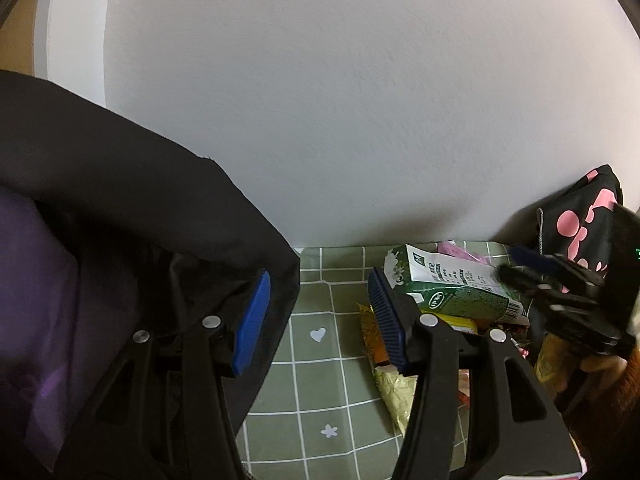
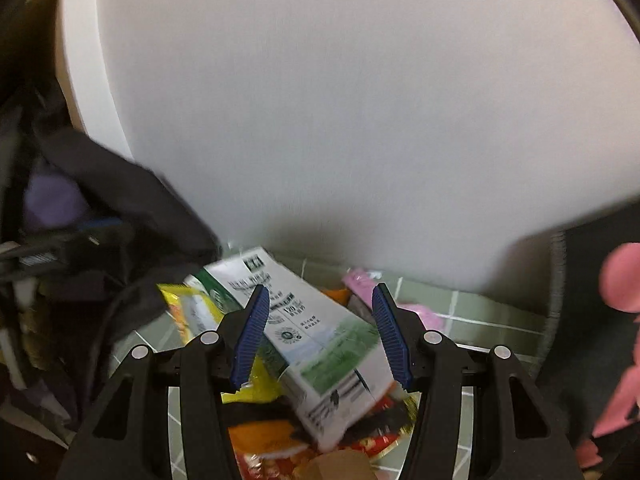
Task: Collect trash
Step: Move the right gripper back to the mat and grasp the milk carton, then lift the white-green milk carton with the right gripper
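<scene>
Lying tilted atop a pile of snack wrappers [image 2: 256,432] at lower centre, the milk carton [image 2: 316,344] is sitting between the right gripper's [image 2: 320,340] wide-spread jaws, untouched. At lower left, the left gripper [image 1: 320,320] is standing parted around a black bag's [image 1: 168,264] edge.

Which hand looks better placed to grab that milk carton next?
The right. Its gripper is open with the carton lying between the fingers, on top of the wrappers. The left gripper is beside the black bag, with the carton off to its side.
</scene>
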`<action>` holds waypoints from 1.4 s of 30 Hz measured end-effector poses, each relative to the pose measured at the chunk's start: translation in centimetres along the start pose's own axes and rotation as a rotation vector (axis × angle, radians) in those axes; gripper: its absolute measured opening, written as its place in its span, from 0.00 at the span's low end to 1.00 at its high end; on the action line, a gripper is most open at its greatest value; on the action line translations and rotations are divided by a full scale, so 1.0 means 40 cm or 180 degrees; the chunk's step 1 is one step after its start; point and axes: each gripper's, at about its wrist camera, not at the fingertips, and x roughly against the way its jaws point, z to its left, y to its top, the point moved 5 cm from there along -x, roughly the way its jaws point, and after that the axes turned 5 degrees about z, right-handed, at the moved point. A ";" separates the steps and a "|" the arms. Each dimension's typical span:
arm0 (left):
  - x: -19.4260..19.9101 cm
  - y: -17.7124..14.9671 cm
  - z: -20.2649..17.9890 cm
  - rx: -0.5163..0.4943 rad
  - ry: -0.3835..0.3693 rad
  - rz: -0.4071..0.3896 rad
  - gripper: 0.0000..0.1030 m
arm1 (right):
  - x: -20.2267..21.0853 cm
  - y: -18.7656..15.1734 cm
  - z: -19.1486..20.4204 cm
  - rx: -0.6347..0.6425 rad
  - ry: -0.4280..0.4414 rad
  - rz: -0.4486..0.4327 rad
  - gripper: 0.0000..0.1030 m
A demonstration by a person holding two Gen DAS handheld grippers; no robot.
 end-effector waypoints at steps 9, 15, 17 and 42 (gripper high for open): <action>-0.026 -0.006 0.003 0.0087 -0.0045 0.0092 0.47 | -0.045 -0.072 -0.041 -0.0460 0.0326 0.0286 0.49; -0.039 -0.017 -0.029 -0.0019 -0.0135 0.0155 0.47 | -0.027 -0.114 -0.011 -0.0382 0.0433 0.0386 0.49; -0.044 -0.020 -0.033 -0.0040 -0.0145 0.0181 0.47 | -0.027 -0.122 -0.003 -0.0346 0.0465 0.0399 0.49; -0.030 -0.020 -0.025 -0.0003 -0.0122 0.0150 0.47 | -0.030 -0.124 0.068 0.0037 0.0482 0.0619 0.49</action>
